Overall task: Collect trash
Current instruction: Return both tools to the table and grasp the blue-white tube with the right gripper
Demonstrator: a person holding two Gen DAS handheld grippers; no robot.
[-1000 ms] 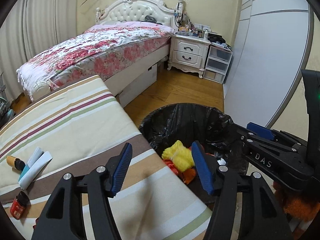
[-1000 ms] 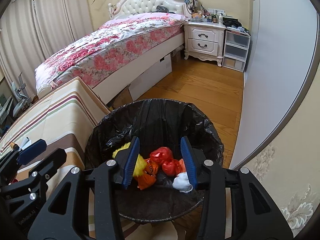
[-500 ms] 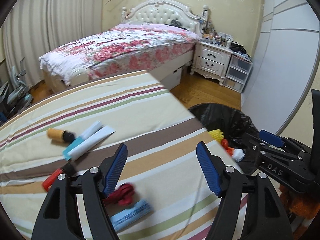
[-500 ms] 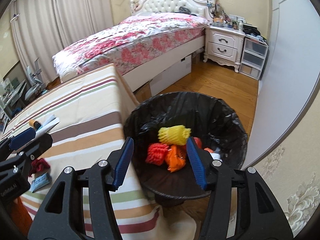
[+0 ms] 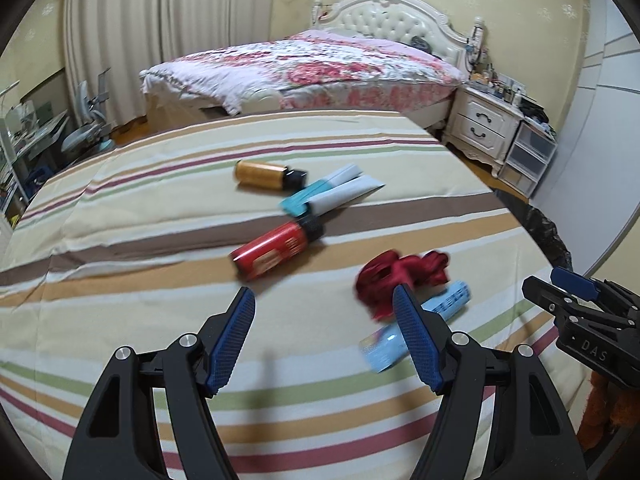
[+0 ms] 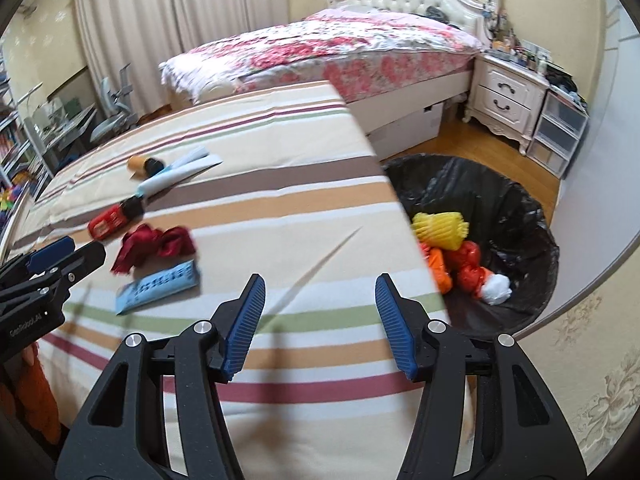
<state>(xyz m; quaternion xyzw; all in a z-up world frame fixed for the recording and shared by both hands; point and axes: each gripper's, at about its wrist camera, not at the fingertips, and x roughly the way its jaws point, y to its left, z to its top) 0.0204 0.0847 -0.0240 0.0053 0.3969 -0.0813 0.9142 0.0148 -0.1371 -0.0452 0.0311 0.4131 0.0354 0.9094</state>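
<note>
My left gripper (image 5: 324, 334) hangs over the striped bedspread (image 5: 160, 216) with its blue pads spread apart and nothing between them; its jaws have just been opening. My right gripper (image 6: 320, 320) is likewise parted and empty, its jaws also just having widened, and it hovers above the bedspread's near edge, close to the bin.

Just past my left gripper's right finger lies a crumpled red wrapper (image 5: 402, 276), touching a light blue packet (image 5: 420, 320) that sits partly hidden behind that finger. Further out, a red bottle with a black cap (image 5: 276, 248) lies on its side. Beyond it, a white tube with a teal end (image 5: 332, 196) rests beside another pale tube; the two overlap, and I cannot tell exactly how. An amber bottle with a black cap (image 5: 268, 174) lies on its side just behind them.

In the right wrist view the same litter lies off to the left of my right gripper, well apart from its pads. To the right, beside the striped mattress, stands the trash bin with a black liner (image 6: 520, 208). Inside it I see a yellow foam net (image 6: 440, 230), orange and red crumpled pieces (image 6: 466, 260), and a white wad (image 6: 496, 288).

Behind all this stands a bed with a floral cover (image 6: 340, 44) and a white nightstand (image 6: 506, 98).
</note>
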